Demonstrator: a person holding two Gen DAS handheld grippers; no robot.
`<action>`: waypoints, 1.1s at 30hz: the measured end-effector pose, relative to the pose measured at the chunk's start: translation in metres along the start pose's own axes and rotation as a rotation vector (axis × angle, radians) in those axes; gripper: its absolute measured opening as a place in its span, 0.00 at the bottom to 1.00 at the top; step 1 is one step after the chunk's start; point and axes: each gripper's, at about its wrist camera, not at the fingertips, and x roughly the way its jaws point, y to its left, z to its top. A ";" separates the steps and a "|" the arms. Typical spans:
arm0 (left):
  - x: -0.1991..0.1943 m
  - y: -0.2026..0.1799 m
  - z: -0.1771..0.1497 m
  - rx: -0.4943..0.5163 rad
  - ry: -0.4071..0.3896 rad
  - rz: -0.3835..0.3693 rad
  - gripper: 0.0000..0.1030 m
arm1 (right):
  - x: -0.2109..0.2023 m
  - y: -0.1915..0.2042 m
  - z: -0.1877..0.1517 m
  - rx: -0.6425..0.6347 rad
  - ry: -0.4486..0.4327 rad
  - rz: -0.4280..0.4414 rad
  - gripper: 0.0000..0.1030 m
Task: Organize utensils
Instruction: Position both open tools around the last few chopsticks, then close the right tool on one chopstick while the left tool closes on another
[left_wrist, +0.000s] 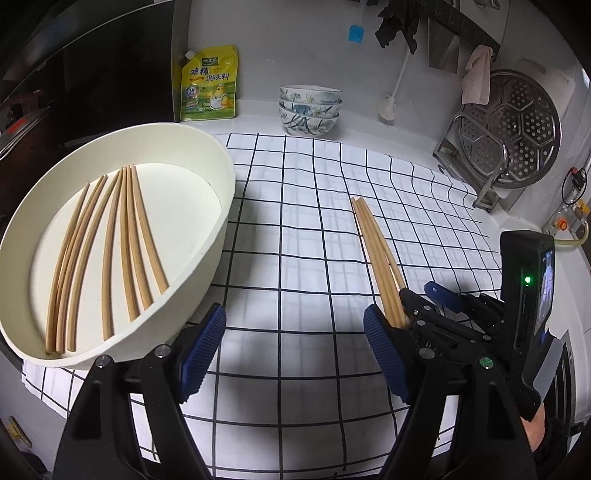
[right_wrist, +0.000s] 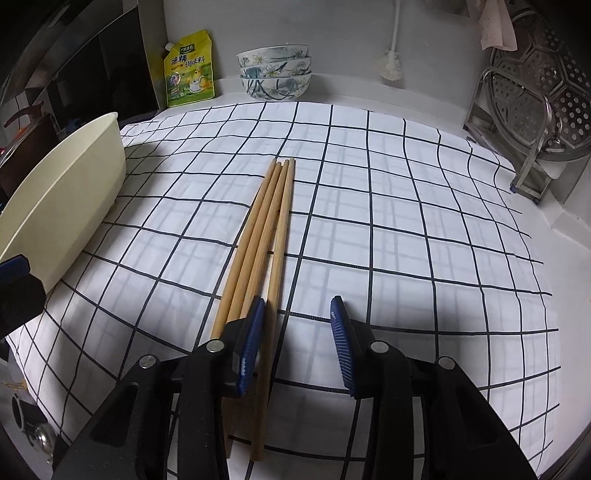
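Several wooden chopsticks (left_wrist: 373, 251) lie in a bundle on the checked cloth (left_wrist: 295, 221). More chopsticks (left_wrist: 110, 251) lie fanned out in the cream oval basin (left_wrist: 225, 206) at the left. My left gripper (left_wrist: 295, 325) is open and empty above the cloth, between the basin and the bundle. In the right wrist view my right gripper (right_wrist: 297, 332) is down over the near end of the bundle (right_wrist: 258, 236). One chopstick (right_wrist: 275, 280) lies between its jaws beside the left pad, and the others run under the left finger. A gap shows to the right pad, so it is open.
The basin wall (right_wrist: 74, 192) stands at the left of the cloth (right_wrist: 369, 221). Stacked floral bowls (left_wrist: 310, 109) and a yellow seasoning pouch (left_wrist: 208, 85) sit at the back. A metal rack with a perforated steamer plate (left_wrist: 513, 125) stands at the right.
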 end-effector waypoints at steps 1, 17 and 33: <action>0.002 -0.002 0.000 0.002 0.003 0.000 0.73 | 0.000 -0.001 0.000 0.000 -0.003 0.001 0.22; 0.060 -0.047 0.003 0.055 0.076 0.017 0.78 | -0.006 -0.047 -0.010 0.125 -0.018 0.027 0.06; 0.091 -0.058 0.008 0.069 0.092 0.070 0.80 | -0.010 -0.074 -0.012 0.182 -0.025 0.058 0.20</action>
